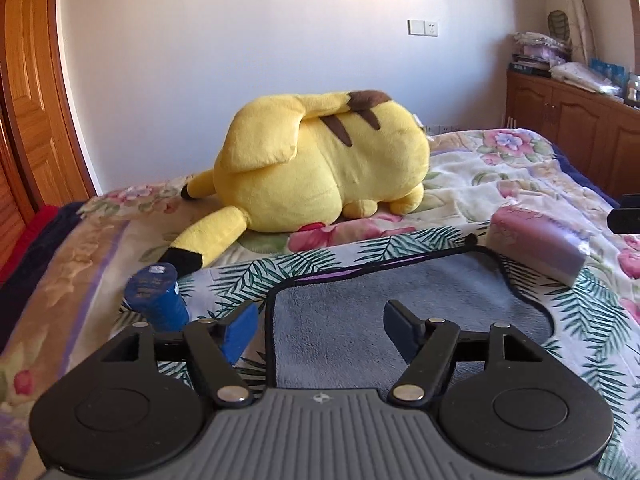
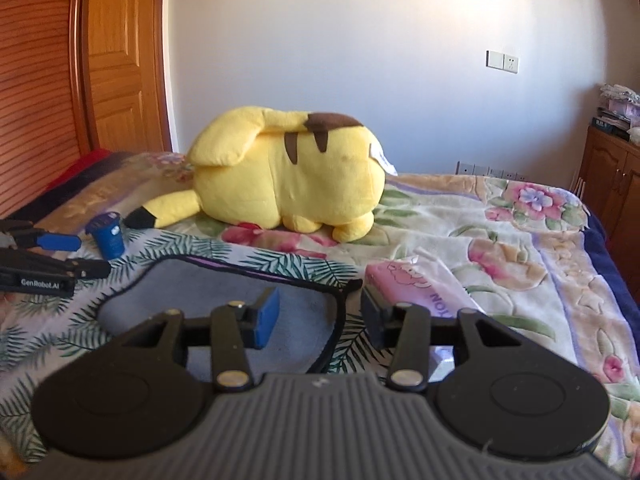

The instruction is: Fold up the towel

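Note:
A grey towel (image 1: 360, 288) with a dark hem lies flat on a palm-leaf cloth (image 1: 248, 276) on the bed. My left gripper (image 1: 320, 328) is open and empty, low over the towel's left part, its left finger beyond the left hem. The towel (image 2: 208, 292) shows in the right wrist view too. My right gripper (image 2: 318, 312) is open and empty, straddling the towel's right hem. The left gripper (image 2: 60, 256) appears at the left edge of the right wrist view.
A yellow plush toy (image 1: 320, 160) lies behind the towel. A blue cylindrical container (image 1: 154, 292) stands at the towel's left. A pink tissue pack (image 1: 540, 240) lies at its right. A wooden wardrobe (image 2: 60, 60) is left, a cabinet (image 1: 568, 112) right.

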Available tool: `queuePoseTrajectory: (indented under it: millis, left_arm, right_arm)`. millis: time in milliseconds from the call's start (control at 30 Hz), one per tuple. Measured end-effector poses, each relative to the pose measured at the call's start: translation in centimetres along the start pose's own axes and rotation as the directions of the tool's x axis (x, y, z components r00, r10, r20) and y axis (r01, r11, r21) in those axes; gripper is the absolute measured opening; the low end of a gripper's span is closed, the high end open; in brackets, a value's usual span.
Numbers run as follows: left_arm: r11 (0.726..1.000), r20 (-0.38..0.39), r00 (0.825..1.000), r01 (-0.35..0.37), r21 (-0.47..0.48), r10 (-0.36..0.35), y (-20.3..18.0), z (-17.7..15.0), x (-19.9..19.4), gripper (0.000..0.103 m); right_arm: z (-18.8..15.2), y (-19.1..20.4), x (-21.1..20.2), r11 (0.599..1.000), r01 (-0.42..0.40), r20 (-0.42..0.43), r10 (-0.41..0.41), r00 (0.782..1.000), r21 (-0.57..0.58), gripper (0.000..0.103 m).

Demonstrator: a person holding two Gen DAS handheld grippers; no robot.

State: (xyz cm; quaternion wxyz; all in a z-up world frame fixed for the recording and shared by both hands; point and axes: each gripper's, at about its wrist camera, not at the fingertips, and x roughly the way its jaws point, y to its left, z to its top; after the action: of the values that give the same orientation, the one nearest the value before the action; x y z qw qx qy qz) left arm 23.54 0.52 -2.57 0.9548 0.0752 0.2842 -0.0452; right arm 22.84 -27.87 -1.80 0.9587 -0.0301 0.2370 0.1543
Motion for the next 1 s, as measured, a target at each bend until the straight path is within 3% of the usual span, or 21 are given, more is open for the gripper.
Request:
queuePoseTrajectory:
  millis: [433, 700, 900, 1000]
  left_arm:
    - [1.000, 0.043, 0.999, 0.021, 0.012, -0.022, -1.6, 0.7, -7.8, 0.066]
    - [1.000, 0.049, 0.999, 0.022, 0.022, -0.023, -1.5, 0.0, -12.2, 0.068]
    - [1.000, 0.071, 0.997, 0.018, 0.003, -0.018, -1.5, -0.5, -15.5, 0.080]
    - [1.000, 0.089, 0.996, 0.022, 0.001, -0.022, -1.9, -0.9, -16.8, 0.087]
  right_arm:
    - [-0.4, 2.0, -5.8, 0.999, -0.011, 0.012, 0.011, 1.000, 0.035, 0.047]
    - [-0.3, 3.0, -9.3, 0.998, -0.011, 0.016, 0.010, 1.000, 0.059, 0.047]
    - [0.0, 3.6, -11.7, 0.997, -0.008, 0.038, 0.005, 0.999, 0.076, 0.047]
    - [-0.1, 3.9, -12.7, 0.997, -0.005, 0.049, 0.001, 0.999, 0.079, 0.055]
